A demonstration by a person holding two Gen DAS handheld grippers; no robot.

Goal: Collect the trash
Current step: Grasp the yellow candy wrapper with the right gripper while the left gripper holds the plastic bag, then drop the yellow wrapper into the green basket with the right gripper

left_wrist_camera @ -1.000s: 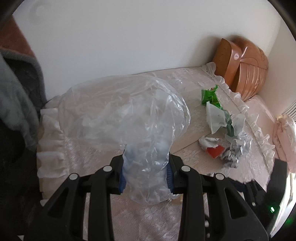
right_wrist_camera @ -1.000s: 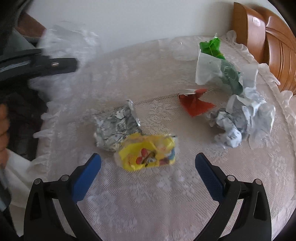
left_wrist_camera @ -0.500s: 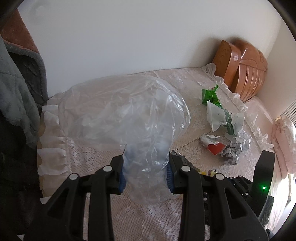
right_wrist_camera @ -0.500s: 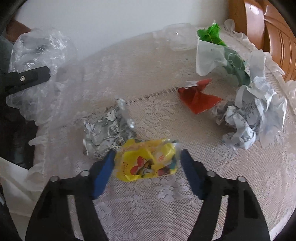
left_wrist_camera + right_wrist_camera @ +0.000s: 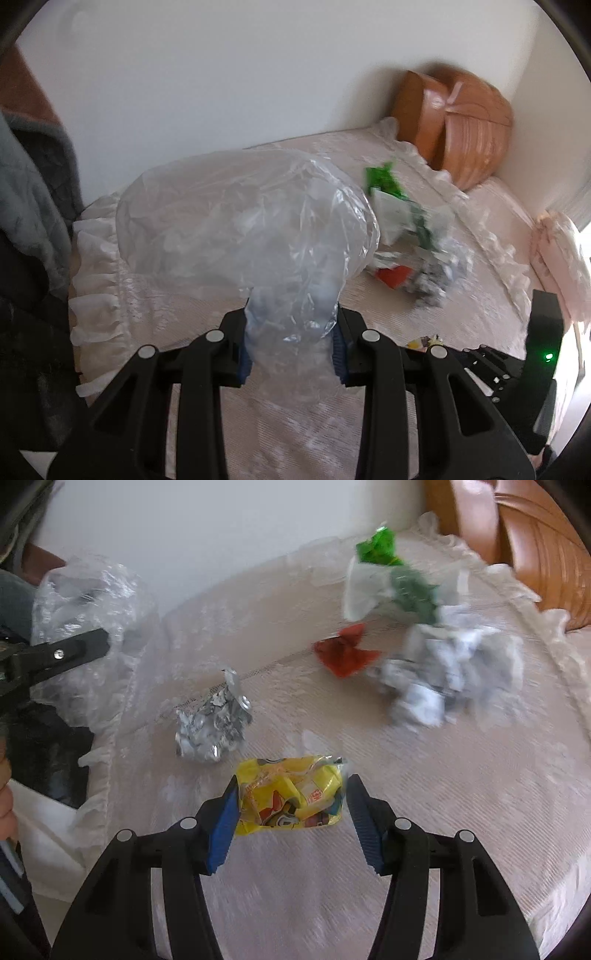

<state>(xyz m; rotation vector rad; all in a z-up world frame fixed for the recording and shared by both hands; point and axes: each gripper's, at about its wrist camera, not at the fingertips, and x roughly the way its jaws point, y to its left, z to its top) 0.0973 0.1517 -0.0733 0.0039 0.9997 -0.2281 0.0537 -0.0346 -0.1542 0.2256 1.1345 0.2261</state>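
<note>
Our left claw (image 5: 291, 347) grips the clear crinkled plastic bag (image 5: 243, 225); our right claw (image 5: 291, 808) is closing around the yellow crumpled wrapper (image 5: 291, 794). Four scraps remain mid-surface.

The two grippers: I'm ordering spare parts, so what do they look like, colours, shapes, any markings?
Both match. The left gripper and right gripper have matte black fingers built as open triangular frames, with round silver pivot pins and ribbed blue pads on the inner faces. From the left wrist view, the right unit's black body carries a small lit green light. No cables or sleeves show.
</note>
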